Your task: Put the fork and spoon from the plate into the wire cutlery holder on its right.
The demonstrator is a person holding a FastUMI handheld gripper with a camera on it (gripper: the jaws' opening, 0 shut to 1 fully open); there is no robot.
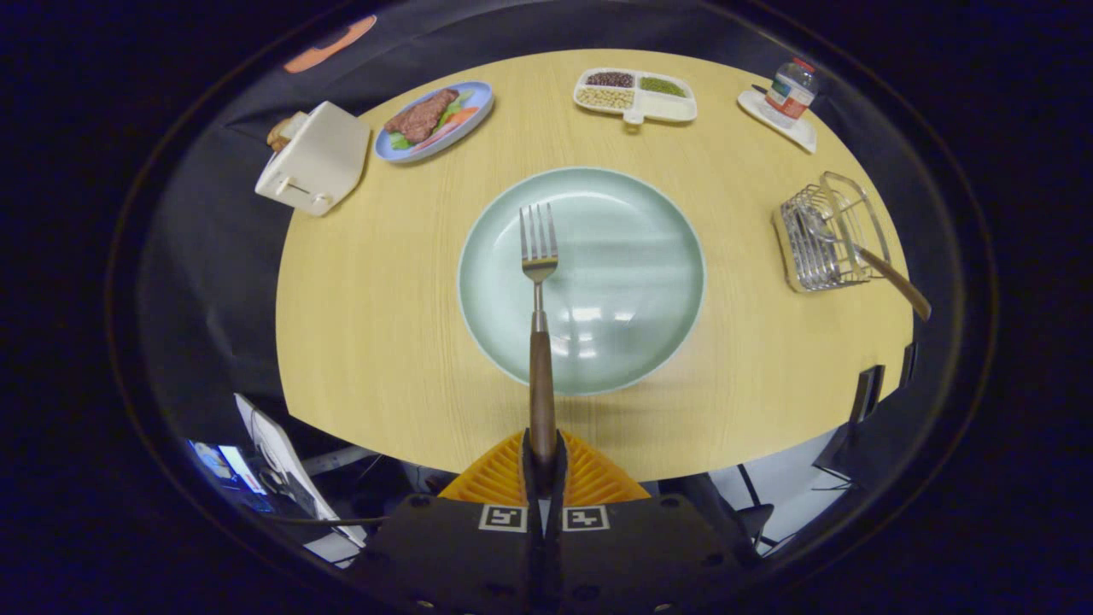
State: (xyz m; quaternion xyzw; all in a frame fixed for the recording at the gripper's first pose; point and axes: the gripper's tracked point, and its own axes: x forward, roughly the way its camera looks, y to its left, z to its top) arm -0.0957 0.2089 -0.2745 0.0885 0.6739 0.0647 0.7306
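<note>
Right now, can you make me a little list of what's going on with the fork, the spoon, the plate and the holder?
gripper: shut on the fork's wooden handle
fork: held above the plate, tines pointing away from the fingers
plate: pale green, nothing lying on it
spoon: already in the holder, handle sticking out
wire cutlery holder: right of the plate
left to do: fork into holder

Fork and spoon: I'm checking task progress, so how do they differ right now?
The fork is clamped by its wooden handle between the gripper fingers, tines out over the plate; the spoon sits free in the wire cutlery holder, bowl down, handle leaning out. Both have brown wooden handles and metal heads.
</note>
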